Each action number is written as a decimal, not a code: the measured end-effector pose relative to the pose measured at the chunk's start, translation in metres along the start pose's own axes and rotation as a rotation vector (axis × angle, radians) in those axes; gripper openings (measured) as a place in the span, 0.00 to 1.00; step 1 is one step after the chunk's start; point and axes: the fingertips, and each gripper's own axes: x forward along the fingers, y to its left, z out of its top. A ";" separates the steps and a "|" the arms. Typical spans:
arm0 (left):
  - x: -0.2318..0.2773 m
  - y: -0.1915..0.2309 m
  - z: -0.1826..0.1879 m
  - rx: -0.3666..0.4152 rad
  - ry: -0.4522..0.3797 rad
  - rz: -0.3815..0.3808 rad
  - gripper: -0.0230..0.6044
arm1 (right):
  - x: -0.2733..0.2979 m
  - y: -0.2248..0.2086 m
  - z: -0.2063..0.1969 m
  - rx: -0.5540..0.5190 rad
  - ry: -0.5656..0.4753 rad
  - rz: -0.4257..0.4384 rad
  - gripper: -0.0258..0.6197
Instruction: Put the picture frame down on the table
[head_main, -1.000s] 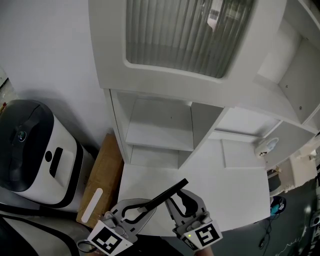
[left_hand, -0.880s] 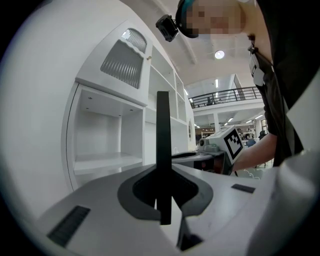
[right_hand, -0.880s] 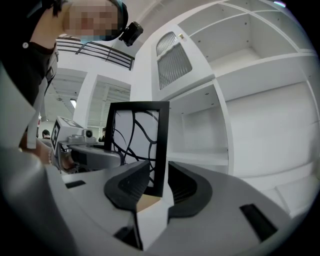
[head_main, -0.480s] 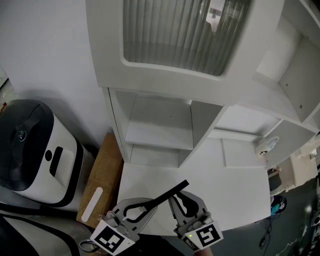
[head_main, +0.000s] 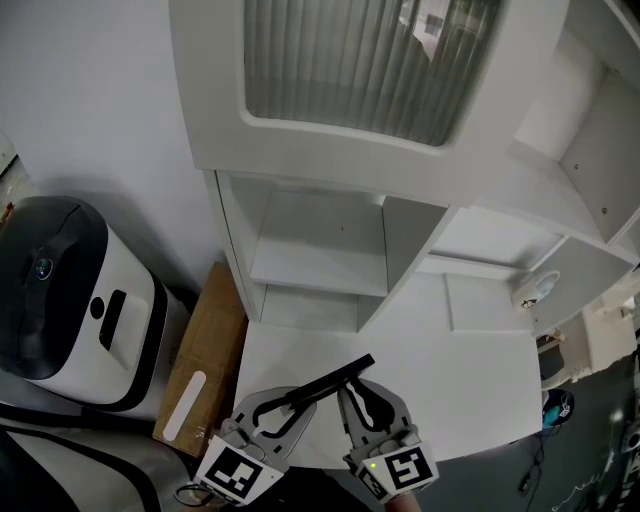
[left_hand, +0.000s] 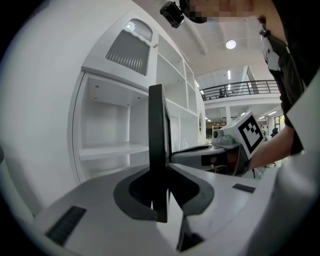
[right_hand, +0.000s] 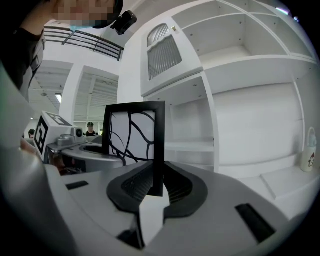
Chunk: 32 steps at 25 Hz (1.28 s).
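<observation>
A black picture frame with a white, black-lined print hangs upright just above the near edge of the white table, between my two grippers. My right gripper is shut on one edge of the frame, having closed on it a moment ago. My left gripper sits at the opposite edge. Its jaws have just been opening, and the frame's edge still stands between them with a slim gap on one side. Each gripper shows in the other's view: the right gripper and the left gripper.
A tall white shelf unit with a ribbed glass door stands at the table's far side. A small figurine sits on its lower right ledge. On the floor to the left are a white appliance with a dark lid and a cardboard sheet.
The right gripper's jaws narrowed onto the frame. The left gripper sank a little and its jaws now stand wider around the frame's edge.
</observation>
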 end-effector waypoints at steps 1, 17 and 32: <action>0.001 0.001 -0.002 -0.005 0.004 0.007 0.11 | 0.000 0.000 -0.001 0.003 0.004 -0.006 0.14; 0.001 0.018 -0.032 -0.048 0.075 0.111 0.21 | 0.004 -0.011 -0.027 0.044 0.087 -0.115 0.14; 0.001 0.031 -0.057 -0.073 0.151 0.194 0.21 | 0.013 -0.018 -0.054 0.069 0.148 -0.171 0.14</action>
